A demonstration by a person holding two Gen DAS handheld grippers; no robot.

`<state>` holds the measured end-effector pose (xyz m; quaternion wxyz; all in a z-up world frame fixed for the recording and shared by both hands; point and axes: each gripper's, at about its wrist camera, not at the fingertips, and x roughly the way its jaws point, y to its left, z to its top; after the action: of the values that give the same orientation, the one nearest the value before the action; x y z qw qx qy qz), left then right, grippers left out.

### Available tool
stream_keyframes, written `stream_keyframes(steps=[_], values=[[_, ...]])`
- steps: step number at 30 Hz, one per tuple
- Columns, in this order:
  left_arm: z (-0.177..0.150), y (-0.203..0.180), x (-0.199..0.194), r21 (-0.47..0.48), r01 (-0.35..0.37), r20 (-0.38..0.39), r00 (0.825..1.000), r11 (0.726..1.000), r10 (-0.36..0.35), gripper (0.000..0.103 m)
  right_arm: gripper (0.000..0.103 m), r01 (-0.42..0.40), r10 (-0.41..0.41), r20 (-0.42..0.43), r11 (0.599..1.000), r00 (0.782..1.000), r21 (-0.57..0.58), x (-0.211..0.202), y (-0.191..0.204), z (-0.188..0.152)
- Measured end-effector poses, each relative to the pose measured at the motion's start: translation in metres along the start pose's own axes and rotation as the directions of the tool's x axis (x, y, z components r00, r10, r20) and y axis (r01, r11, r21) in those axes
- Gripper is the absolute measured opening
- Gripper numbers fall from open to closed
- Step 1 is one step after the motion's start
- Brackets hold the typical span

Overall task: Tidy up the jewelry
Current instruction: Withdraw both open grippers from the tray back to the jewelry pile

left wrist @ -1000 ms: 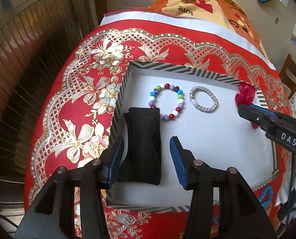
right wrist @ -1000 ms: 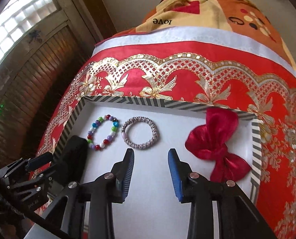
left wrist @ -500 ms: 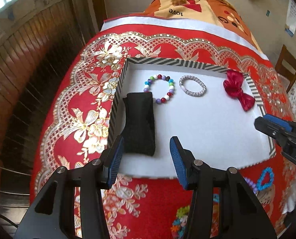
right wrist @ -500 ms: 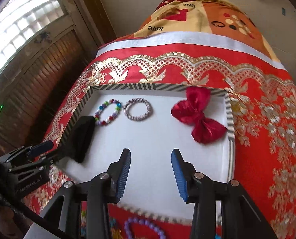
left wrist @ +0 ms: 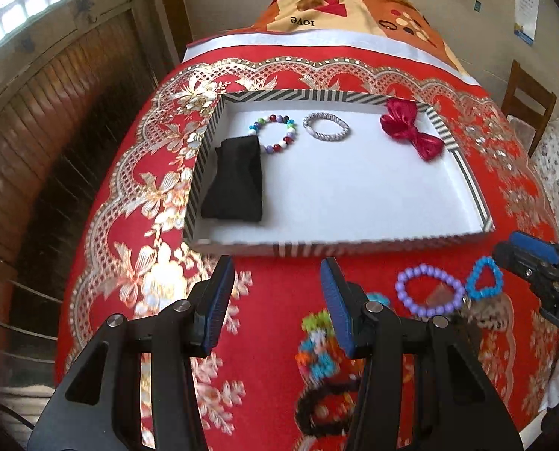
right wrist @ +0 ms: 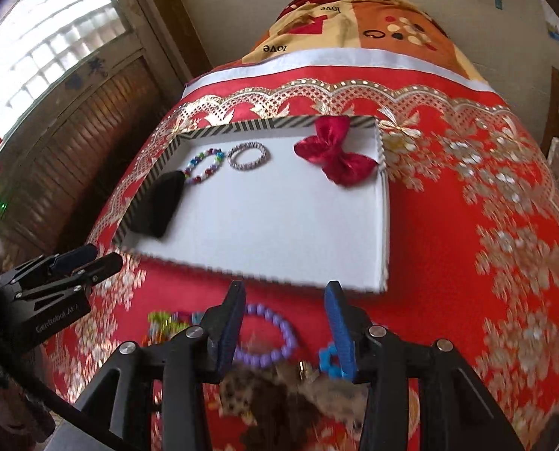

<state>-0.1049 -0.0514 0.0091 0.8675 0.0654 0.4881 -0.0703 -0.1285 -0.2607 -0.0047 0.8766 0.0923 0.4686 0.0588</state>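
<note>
Daylight pours in from the window (right wrist: 42,49) at the upper left, blown out to near white in the right wrist view. The room is bright and evenly lit; the white tray floor (left wrist: 335,184) looks clean without hard glare, and shadows under the tray walls are soft. The gold pattern on the red cloth (right wrist: 505,188) glints. Both views bend strongly at the edges, with dark corners around the fisheye circle. Motion blur smears the near tray edge and the beaded pieces (left wrist: 429,293) close to the lens; the far end stays sharp.
</note>
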Motion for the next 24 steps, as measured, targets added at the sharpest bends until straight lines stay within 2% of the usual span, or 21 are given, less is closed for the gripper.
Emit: stream_keyframes(steps=[15, 24], values=[[-0.045, -0.008, -0.035, -0.013, 0.016, 0.012, 1.000, 1.000, -0.016, 0.047, 0.043, 0.011, -0.010, -0.015, 1.000, 1.000, 0.009, -0.035, -0.010, -0.062], [-0.066, 0.008, -0.034, -0.068, 0.069, -0.045, 0.996, 0.995, -0.072, 0.047, 0.043, 0.012, -0.011, -0.042, 1.000, 0.999, 0.016, -0.039, -0.014, -0.090]])
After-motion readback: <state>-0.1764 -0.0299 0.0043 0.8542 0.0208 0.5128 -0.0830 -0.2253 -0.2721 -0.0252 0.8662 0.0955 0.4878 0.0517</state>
